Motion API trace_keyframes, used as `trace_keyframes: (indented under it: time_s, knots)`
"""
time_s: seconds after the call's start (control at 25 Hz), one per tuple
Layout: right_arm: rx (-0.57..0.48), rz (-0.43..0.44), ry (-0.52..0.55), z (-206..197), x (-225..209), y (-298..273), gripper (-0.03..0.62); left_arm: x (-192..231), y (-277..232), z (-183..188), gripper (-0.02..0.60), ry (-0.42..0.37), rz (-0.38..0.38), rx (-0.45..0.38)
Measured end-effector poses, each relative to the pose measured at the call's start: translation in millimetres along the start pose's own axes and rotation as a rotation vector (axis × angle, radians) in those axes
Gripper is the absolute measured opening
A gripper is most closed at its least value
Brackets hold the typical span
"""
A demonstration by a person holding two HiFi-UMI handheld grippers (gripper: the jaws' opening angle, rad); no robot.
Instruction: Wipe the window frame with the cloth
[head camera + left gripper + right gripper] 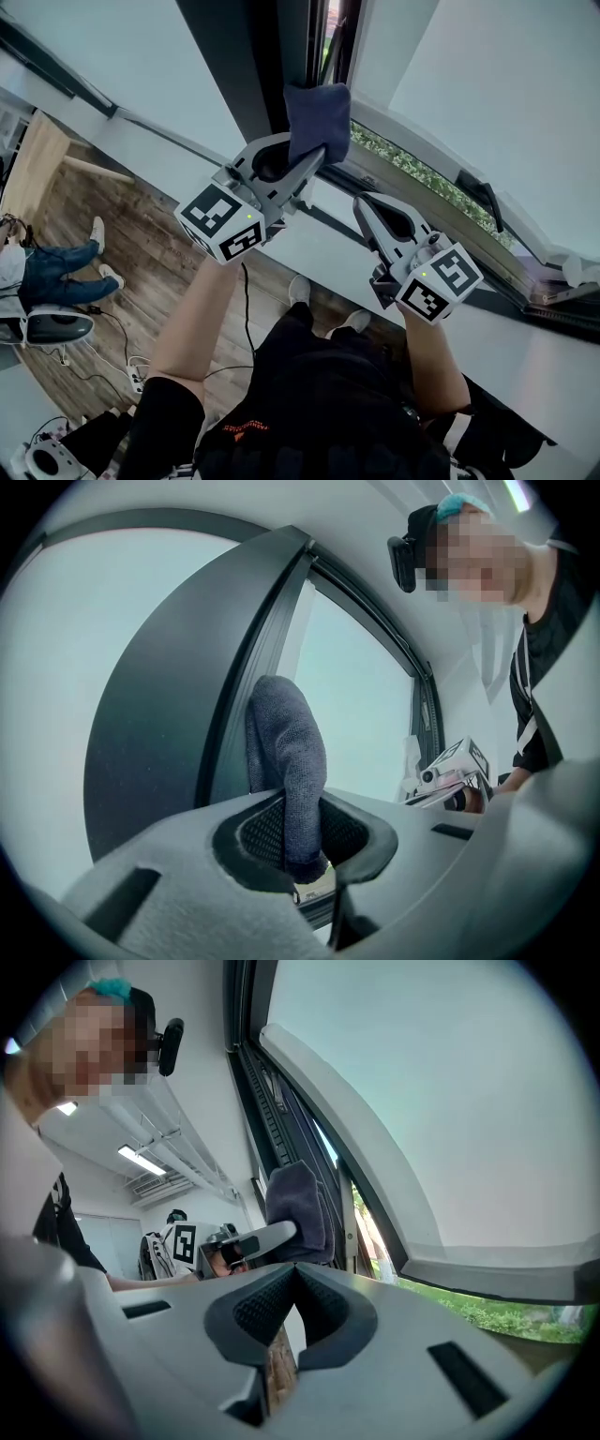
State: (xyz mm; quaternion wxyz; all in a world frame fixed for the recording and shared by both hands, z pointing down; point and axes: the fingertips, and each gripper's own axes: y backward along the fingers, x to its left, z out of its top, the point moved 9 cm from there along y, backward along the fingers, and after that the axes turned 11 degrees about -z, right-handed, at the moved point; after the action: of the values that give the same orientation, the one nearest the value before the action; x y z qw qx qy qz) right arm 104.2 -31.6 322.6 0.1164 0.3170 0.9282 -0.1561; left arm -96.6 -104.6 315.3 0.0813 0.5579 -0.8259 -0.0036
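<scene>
Black shirt [319,394] and two bare forearms fill the bottom of the head view, each arm reaching up to a gripper. At the left, the left gripper [311,161] holds a dark blue cloth [317,120] up against the dark frame [251,66], where the open sash meets it. At the right, the right gripper [362,204] hangs lower, apart from the cloth and pointing toward the sill. Wooden floor [141,272] lies below, and a seated person [47,267] in jeans is at the far left.

From the left gripper view, the fingers [255,834] are clamped on the cloth [289,752], which stands up between them and leans on the frame's [169,724] inner edge, with pale glass [352,714] beside it. Farther right is the right gripper [457,772].

From the right gripper view, its fingers [258,1309] are together with nothing between them. Beyond them, the left gripper [251,1239] presses the cloth [300,1206] to the frame [272,1101]. Greenery [487,1314] shows through the opening at the lower right.
</scene>
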Motion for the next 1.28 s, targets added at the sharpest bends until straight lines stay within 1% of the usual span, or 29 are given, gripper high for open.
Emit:
trace_keyframes:
  time_s: [0.32,0.6,1.28]
  knots:
    - [0.023,-0.006,-0.014,-10.0,-7.9,-2.3,0.003,5.5,-1.4,-27.7,0.061,0.049,0.012,0.024]
    - [0.045,-0.008,-0.019,-17.4,-12.0,-3.5,0.003,8.0,2.0,-53.2,0.061,0.095,0.018,0.028]
    - [0.101,-0.025,-0.049,-42.4,-24.2,-1.9,0.003,15.1,8.5,-111.3,0.061,0.199,0.058,0.078]
